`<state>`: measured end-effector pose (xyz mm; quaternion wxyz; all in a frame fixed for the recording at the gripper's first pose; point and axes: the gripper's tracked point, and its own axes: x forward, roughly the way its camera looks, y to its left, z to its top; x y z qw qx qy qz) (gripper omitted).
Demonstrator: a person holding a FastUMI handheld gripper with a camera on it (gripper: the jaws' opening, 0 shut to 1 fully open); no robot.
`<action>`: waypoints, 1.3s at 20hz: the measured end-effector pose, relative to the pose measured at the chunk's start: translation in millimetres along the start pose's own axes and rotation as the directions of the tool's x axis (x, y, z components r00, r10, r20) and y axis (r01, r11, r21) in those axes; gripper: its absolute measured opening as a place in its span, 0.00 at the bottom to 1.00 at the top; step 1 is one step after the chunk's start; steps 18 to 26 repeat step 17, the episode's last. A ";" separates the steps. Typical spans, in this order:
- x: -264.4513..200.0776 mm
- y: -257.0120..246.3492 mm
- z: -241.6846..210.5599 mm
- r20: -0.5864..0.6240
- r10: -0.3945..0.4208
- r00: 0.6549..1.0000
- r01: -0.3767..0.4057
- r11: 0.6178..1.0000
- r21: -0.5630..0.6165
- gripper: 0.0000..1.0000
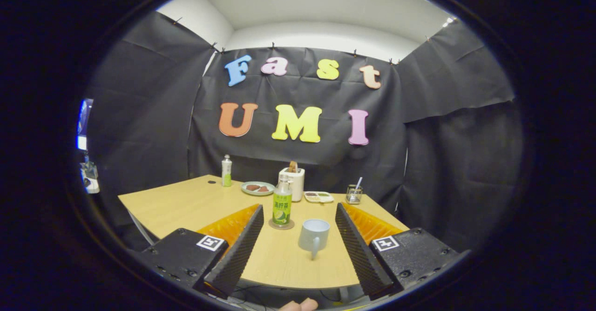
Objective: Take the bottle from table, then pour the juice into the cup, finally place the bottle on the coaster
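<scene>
With jaws spread wide and empty, the gripper (299, 218) faces the upright bottle (282, 206) standing just ahead, slightly left, on the coaster (281, 226).

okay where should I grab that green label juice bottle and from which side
Grip the juice bottle around its labelled middle, coming in level from the near side. It stands upright on a coaster, so its straight body suits the open hand-held gripper. The cup sits close on one side; keep the fingers clear of it.
</scene>
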<state>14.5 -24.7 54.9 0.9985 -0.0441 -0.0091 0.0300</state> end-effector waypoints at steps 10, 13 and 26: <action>-37.0 7.8 29.2 0.043 0.009 0.999 -0.010 0.999 0.034 1.00; -45.4 13.2 30.3 0.029 0.065 0.997 -0.067 0.993 0.092 1.00; -42.8 4.7 26.0 0.039 0.061 0.997 -0.066 0.986 0.151 1.00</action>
